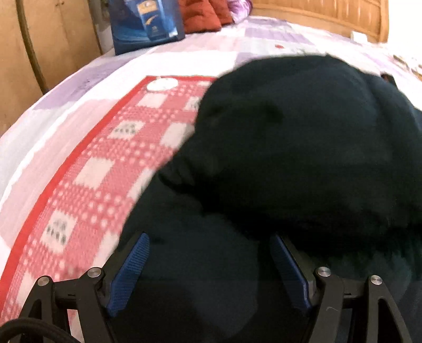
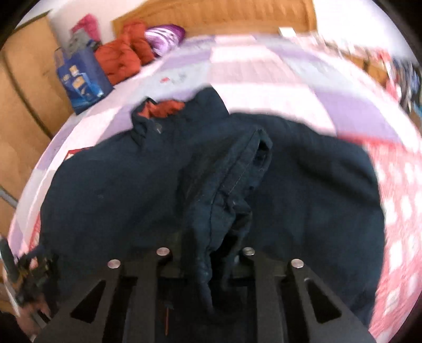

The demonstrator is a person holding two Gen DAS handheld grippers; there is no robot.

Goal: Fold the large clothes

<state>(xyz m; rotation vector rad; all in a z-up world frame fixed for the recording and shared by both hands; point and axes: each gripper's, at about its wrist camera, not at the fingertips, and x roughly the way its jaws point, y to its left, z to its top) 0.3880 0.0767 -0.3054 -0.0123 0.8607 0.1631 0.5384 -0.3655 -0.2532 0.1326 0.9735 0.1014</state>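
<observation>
A large dark navy jacket [image 2: 105, 190] with an orange lining at the collar [image 2: 163, 108] lies spread on a red-and-white checked mat [image 1: 87, 171] on the bed. My right gripper [image 2: 208, 253] is shut on a bunched fold of the jacket, a sleeve or hem, which it holds up over the jacket's middle. My left gripper [image 1: 209, 250] is open with its blue pads [image 1: 132, 266] apart, low over the jacket's [image 1: 303, 147] left edge, holding nothing. The left gripper also shows at the lower left of the right wrist view [image 2: 29, 274].
The bed has a purple-and-white patchwork cover [image 2: 263, 68]. A blue bag [image 1: 145, 23] and a red quilted garment [image 1: 200, 15] sit at the far left corner by a wooden headboard [image 2: 216, 15]. A wooden wardrobe [image 1: 47, 39] stands left of the bed.
</observation>
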